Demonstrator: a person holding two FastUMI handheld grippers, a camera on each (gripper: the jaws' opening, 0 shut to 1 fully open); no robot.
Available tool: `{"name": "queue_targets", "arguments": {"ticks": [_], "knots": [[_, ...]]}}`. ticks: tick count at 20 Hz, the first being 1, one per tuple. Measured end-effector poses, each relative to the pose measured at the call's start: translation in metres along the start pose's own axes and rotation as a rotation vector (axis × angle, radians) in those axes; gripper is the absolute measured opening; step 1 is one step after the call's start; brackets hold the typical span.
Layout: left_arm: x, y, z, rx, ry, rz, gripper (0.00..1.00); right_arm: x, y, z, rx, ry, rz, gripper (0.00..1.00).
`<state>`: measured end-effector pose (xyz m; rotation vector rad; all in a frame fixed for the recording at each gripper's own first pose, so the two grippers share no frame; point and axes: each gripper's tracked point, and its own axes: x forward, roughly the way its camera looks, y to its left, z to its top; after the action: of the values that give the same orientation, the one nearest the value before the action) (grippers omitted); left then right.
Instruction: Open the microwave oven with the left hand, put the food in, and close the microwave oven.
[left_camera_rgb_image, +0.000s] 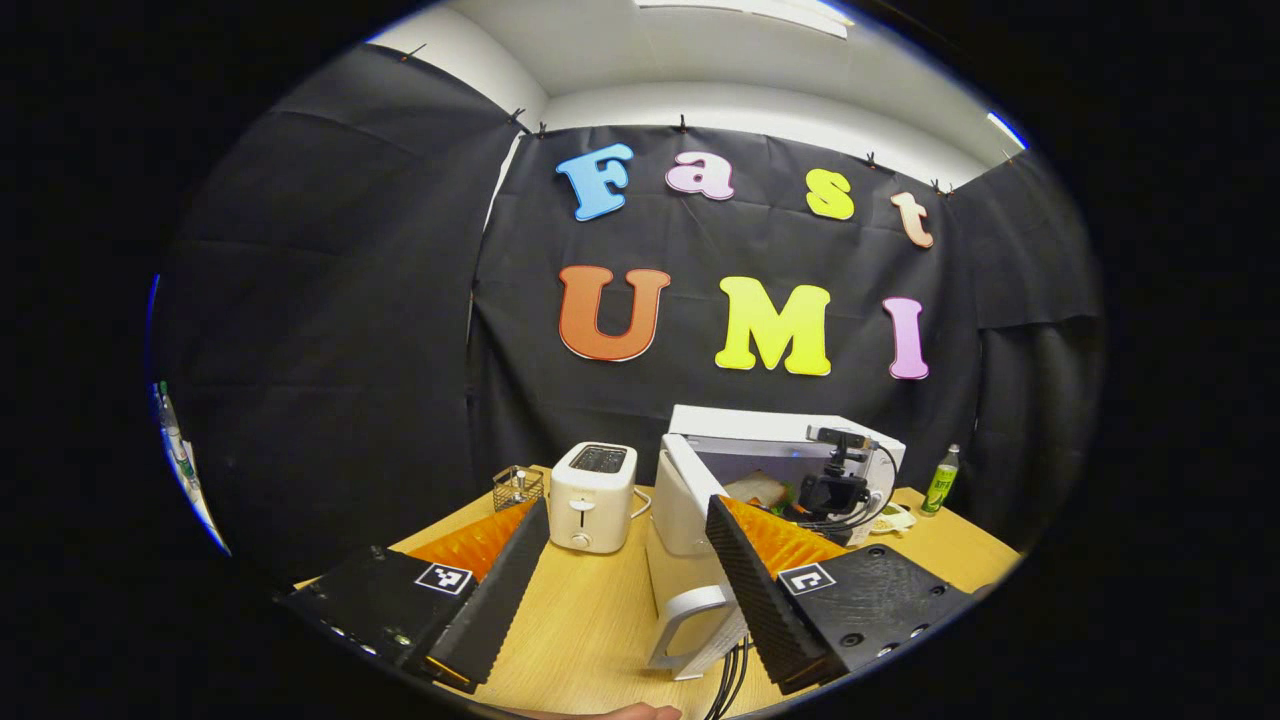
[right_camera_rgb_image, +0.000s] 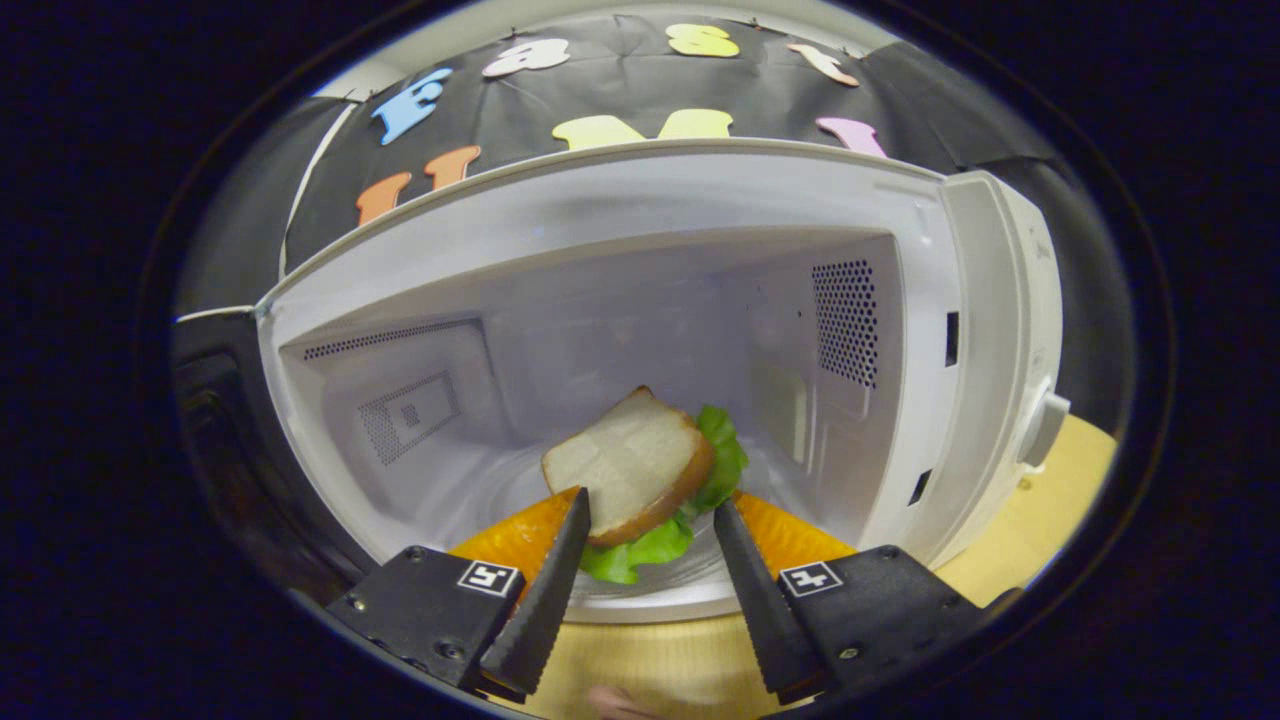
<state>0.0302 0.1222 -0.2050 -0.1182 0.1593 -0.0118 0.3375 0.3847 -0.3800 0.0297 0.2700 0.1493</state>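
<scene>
The white microwave (right_camera_rgb_image: 980, 330) stands with its door (left_camera_rgb_image: 685, 500) swung open. In the right gripper view, a sandwich (right_camera_rgb_image: 635, 460) of white bread and green lettuce sits tilted inside the cavity, just over the glass turntable (right_camera_rgb_image: 690, 585). My right gripper (right_camera_rgb_image: 650, 500) is shut on it, a fingertip at each side. The left gripper view shows the right gripper (left_camera_rgb_image: 835, 490) reaching into the oven's mouth beside the sandwich (left_camera_rgb_image: 758, 490). My left gripper (left_camera_rgb_image: 628, 503) hangs open over the table, left of the door, holding nothing.
A white toaster (left_camera_rgb_image: 593, 495) and a small wire basket (left_camera_rgb_image: 518, 487) stand left of the microwave. A green bottle (left_camera_rgb_image: 940, 480) is at its far right. Black cables (left_camera_rgb_image: 730, 680) trail over the wooden table (left_camera_rgb_image: 590, 620) near the door handle (left_camera_rgb_image: 690, 620).
</scene>
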Motion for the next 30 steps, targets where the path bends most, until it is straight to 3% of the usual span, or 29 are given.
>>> {"name": "queue_targets", "arguments": {"ticks": [1,5,7,8,9,11,12,13,14,16,17,18,19,20,21,22,24,25,26,27,28,30], "knots": [[0.0,0.004,-0.002,0.0,0.003,0.007,0.95,-0.001,-0.002,0.001,-0.027,0.005,-0.006,0.81],[-0.005,0.015,-0.013,-0.027,0.03,0.013,0.95,-0.008,-0.009,0.008,-0.095,0.022,-0.011,0.82],[-0.01,0.016,-0.012,-0.056,0.028,0.0,0.95,-0.017,-0.001,0.021,-0.115,-0.01,0.048,0.77],[-0.013,0.02,-0.014,-0.062,0.028,0.002,0.95,-0.023,-0.001,0.027,-0.139,-0.026,0.063,0.82],[-0.016,0.023,-0.015,-0.064,0.029,0.01,0.95,-0.03,-0.005,0.032,-0.166,-0.04,0.065,0.77],[-0.019,0.028,-0.016,-0.063,0.03,0.016,0.95,-0.046,-0.007,0.045,-0.211,-0.072,0.07,0.77],[-0.02,0.027,-0.015,-0.06,0.026,0.008,0.82,-0.056,-0.008,0.052,-0.231,-0.093,0.08,0.82],[-0.023,0.026,-0.014,-0.051,0.019,-0.001,0.83,-0.065,-0.009,0.057,-0.237,-0.105,0.088,0.82],[-0.023,0.027,-0.013,-0.04,0.014,-0.001,0.95,-0.074,-0.011,0.061,-0.235,-0.111,0.096,0.77],[-0.026,0.033,-0.013,-0.015,0.015,0.011,0.94,-0.093,-0.014,0.067,-0.214,-0.102,0.117,0.83],[-0.029,0.034,-0.013,-0.003,0.01,0.013,0.82,-0.103,-0.016,0.071,-0.196,-0.101,0.127,0.84],[-0.03,0.036,-0.011,0.007,0.001,0.015,0.82,-0.115,-0.018,0.078,-0.178,-0.104,0.138,0.85],[-0.029,0.034,-0.008,0.013,-0.01,0.007,0.94,-0.127,-0.02,0.085,-0.168,-0.107,0.155,0.85],[-0.029,0.033,-0.008,0.014,-0.014,-0.004,0.93,-0.138,-0.023,0.091,-0.166,-0.112,0.162,0.83],[-0.029,0.032,-0.009,0.009,-0.013,-0.009,0.77,-0.152,-0.028,0.099,-0.167,-0.121,0.165,0.84],[-0.029,0.031,-0.01,0.0,-0.016,-0.018,0.9,-0.165,-0.034,0.105,-0.166,-0.132,0.166,0.85],[-0.028,0.035,-0.012,-0.013,-0.021,-0.022,0.84,-0.197,-0.043,0.124,-0.168,-0.163,0.183,0.85],[-0.026,0.037,-0.014,-0.021,-0.019,-0.021,0.67,-0.212,-0.048,0.131,-0.173,-0.176,0.187,0.85],[-0.024,0.04,-0.016,-0.025,-0.022,-0.014,0.72,-0.23,-0.055,0.14,-0.175,-0.19,0.186,0.84],[-0.021,0.046,-0.017,-0.025,-0.025,0.003,0.69,-0.251,-0.059,0.149,-0.173,-0.208,0.205,0.86],[-0.016,0.05,-0.02,-0.025,-0.029,0.013,0.51,-0.269,-0.062,0.158,-0.174,-0.226,0.217,0.83],[-0.01,0.057,-0.028,-0.02,-0.034,0.022,0.4,-0.304,-0.074,0.173,-0.179,-0.266,0.233,0.94]]}}
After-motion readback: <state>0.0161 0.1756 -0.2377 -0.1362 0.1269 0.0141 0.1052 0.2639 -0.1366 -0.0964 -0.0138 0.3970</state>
